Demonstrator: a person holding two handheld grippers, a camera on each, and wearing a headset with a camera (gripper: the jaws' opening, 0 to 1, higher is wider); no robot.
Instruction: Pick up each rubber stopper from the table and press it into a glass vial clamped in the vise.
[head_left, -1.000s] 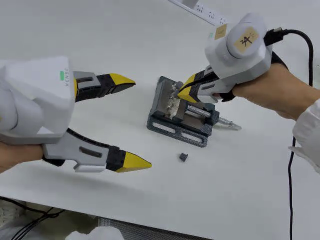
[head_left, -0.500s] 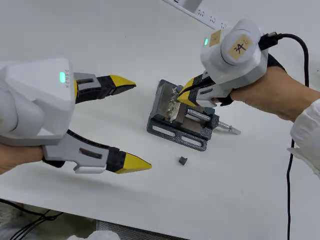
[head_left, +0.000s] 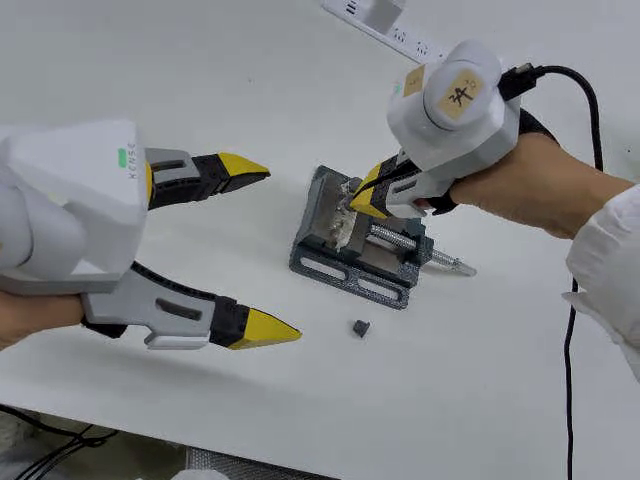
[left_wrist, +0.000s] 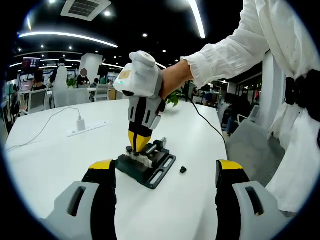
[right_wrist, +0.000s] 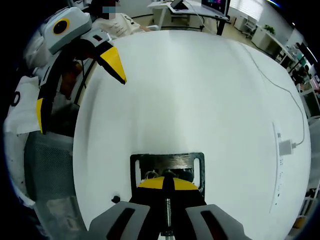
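Observation:
A dark grey vise stands mid-table with small glass vials clamped between its jaws. My right gripper is shut, its yellow tips pointing down onto the vials' tops; I cannot tell whether a stopper sits between them. The right gripper view looks down its shut tips at the vise and a vial mouth. One loose dark rubber stopper lies on the table in front of the vise, also visible as the stopper and the stopper. My left gripper hovers open and empty to the left of the vise.
A white power strip lies at the table's far edge, with a charger and cable. A black cable hangs from the right gripper along the right side. The table's near edge runs below the left gripper.
The right gripper stays at the vise top, and its body has swung slightly left and more upright. The left gripper remains open in place. The camera has shifted a little.

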